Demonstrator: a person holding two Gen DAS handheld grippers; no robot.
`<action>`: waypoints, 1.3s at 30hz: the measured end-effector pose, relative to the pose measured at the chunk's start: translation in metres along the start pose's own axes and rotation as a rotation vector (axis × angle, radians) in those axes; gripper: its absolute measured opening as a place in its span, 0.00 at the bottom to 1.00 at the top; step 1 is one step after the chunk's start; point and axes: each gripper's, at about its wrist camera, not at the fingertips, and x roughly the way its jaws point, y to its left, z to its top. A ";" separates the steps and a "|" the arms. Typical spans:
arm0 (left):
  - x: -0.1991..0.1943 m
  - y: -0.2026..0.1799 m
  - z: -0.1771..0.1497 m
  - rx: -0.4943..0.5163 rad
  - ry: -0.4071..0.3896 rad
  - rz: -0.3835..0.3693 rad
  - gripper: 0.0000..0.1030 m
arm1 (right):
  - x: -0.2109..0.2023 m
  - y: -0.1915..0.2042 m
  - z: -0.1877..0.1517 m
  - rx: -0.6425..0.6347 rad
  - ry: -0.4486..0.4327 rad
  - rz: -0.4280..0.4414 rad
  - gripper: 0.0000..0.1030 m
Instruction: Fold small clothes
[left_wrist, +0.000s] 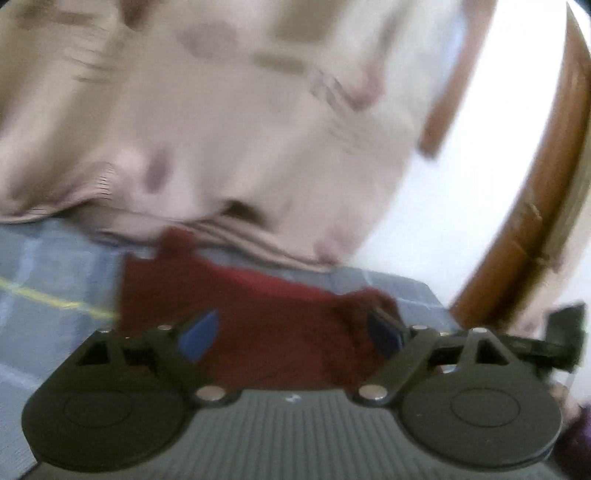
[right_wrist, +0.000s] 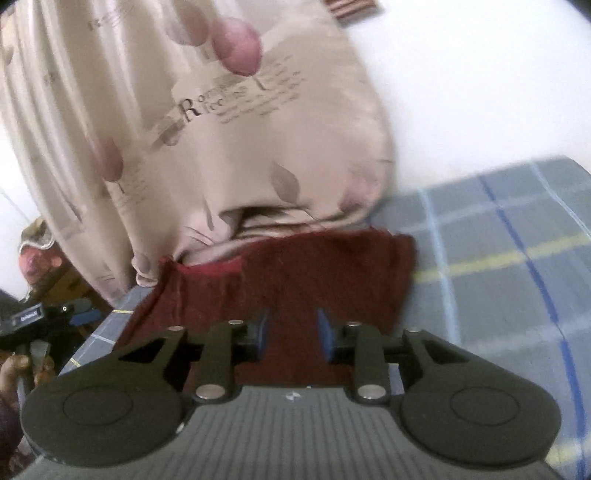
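Note:
A dark red small garment (left_wrist: 258, 317) lies on a blue-grey checked sheet (left_wrist: 55, 266). In the left wrist view my left gripper (left_wrist: 291, 332) is open wide just above its near part, blue pads apart, nothing between them. In the right wrist view the same red garment (right_wrist: 314, 273) lies flat ahead of my right gripper (right_wrist: 291, 332), which is open with a narrower gap and hovers over the garment's near edge. The view is blurred.
A beige printed curtain (right_wrist: 207, 122) hangs behind the garment and touches its far edge. A white wall (right_wrist: 480, 85) is to the right. A brown wooden frame (left_wrist: 535, 206) stands at right. The checked sheet (right_wrist: 498, 258) extends to the right.

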 end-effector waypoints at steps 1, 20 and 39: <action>0.016 -0.001 0.002 0.015 0.020 0.004 0.86 | 0.014 0.001 0.008 -0.024 0.009 -0.004 0.33; 0.031 0.123 0.006 -0.403 -0.057 0.023 0.88 | 0.117 -0.060 0.039 0.149 0.018 -0.184 0.34; 0.088 0.191 -0.002 -0.300 0.307 -0.269 0.88 | 0.023 0.029 -0.082 0.139 -0.039 0.045 0.83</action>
